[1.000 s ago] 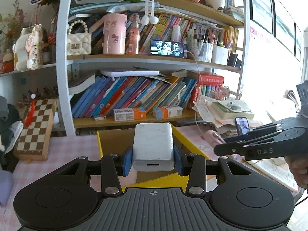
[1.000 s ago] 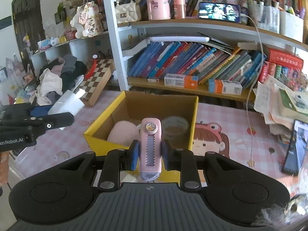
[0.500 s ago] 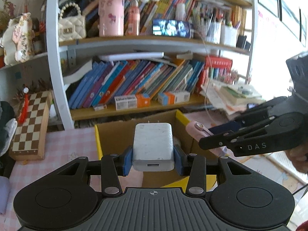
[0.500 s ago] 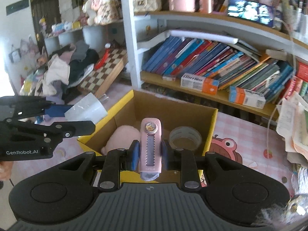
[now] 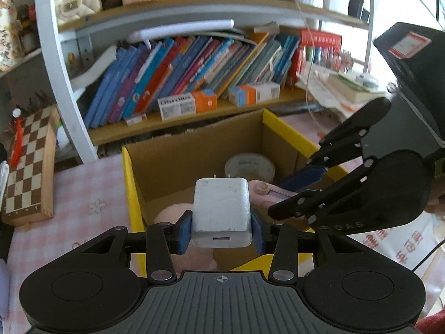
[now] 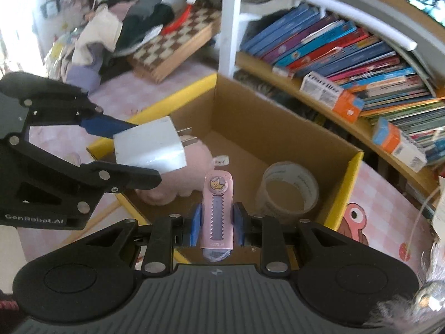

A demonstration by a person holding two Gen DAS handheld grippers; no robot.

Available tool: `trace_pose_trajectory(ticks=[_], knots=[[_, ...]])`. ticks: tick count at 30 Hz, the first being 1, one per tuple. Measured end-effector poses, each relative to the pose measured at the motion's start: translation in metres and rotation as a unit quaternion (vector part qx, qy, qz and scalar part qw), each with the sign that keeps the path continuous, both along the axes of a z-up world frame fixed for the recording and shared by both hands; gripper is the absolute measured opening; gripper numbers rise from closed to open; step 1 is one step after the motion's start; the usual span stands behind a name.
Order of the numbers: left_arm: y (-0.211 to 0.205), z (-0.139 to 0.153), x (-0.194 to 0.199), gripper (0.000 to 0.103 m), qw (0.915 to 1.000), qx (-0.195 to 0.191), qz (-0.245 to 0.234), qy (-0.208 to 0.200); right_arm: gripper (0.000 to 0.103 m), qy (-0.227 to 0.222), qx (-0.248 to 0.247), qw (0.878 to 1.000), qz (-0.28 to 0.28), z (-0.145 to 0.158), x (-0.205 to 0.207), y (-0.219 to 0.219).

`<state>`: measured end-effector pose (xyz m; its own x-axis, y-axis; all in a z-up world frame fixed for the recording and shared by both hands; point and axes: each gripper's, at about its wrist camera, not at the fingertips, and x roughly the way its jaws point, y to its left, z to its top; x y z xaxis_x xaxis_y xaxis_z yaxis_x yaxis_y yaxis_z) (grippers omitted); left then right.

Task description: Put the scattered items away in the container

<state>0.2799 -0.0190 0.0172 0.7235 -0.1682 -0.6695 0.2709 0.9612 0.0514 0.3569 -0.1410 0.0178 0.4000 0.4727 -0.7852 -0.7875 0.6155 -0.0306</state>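
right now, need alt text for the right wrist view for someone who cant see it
The right gripper holds a pink eraser case upright over an open yellow cardboard box that contains a tape roll and a pink plush toy. At left, the left gripper holds a white charger over the box's edge; bookshelves stand behind.

I read "GenRobot.AI" in pale letters on the left hand-held gripper body, and "DAS" on the right hand-held gripper body; box labels on the shelf blur beyond reading.
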Motion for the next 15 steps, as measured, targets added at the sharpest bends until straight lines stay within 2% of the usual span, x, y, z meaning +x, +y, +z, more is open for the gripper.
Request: trace_pose_trajectory(ticks=[6,11,15], knots=[[-0.003,-0.016,0.016,0.042,0.9994,0.018,-0.006,0.03,0.023,0.023,-0.034,0.999,0.03,-0.021,0.021,0.015],[0.001,-0.025,0.027,0.042,0.9986,0.017,-0.003,0.049,0.023,0.04,-0.038,0.997,0.054,-0.022,0.027,0.018],[0.003,-0.028,0.032,0.042,0.9983,0.018,-0.007,0.055,0.023,0.044,-0.021,0.998,0.047,-0.015,0.033,0.014]])
